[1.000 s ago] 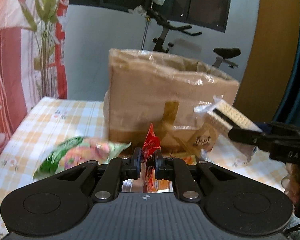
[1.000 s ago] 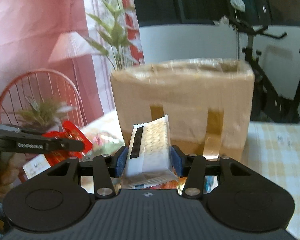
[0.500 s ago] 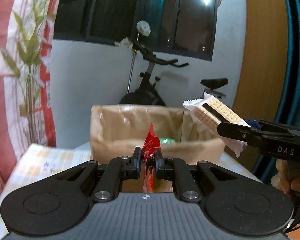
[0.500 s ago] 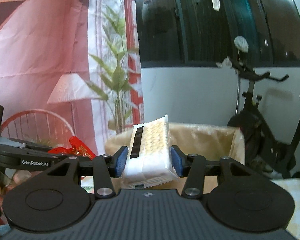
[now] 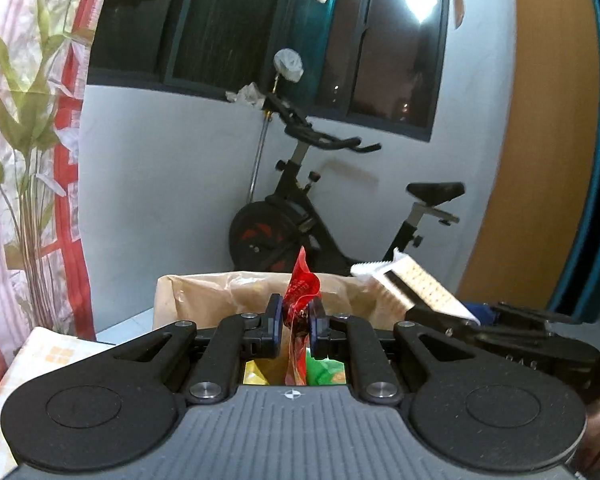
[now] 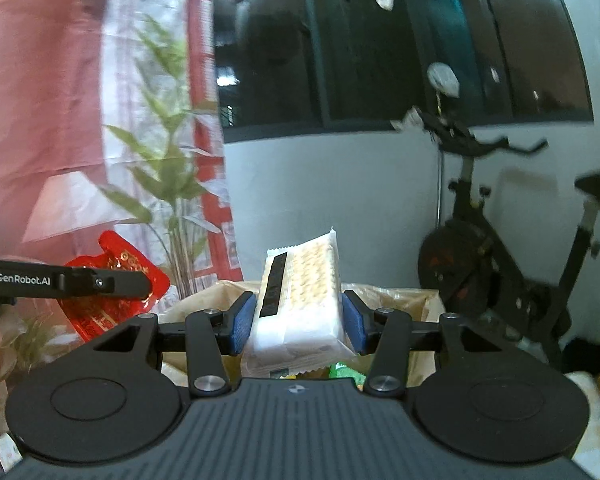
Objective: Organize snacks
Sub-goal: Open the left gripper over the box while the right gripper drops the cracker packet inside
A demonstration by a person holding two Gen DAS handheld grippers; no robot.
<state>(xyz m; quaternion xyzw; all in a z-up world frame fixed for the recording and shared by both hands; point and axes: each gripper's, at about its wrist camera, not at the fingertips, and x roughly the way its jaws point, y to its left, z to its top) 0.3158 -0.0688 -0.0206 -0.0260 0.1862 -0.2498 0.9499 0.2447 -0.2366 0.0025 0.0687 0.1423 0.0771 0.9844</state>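
Left gripper is clamped tight on a crinkly red snack packet and the right gripper squeezes a white cracker pack, both held up over the open cardboard box with an exercise bike behind it.

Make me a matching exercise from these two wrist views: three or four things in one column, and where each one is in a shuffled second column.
Things:
1. red foil snack packet
2. white wrapped cracker pack
3. brown cardboard box
4. black exercise bike

Places:
A. against the white wall
B. clamped in the right gripper
C. just below and ahead of both grippers
D. pinched in the left gripper

Pairs: 1-D, 2-B, 3-C, 4-A
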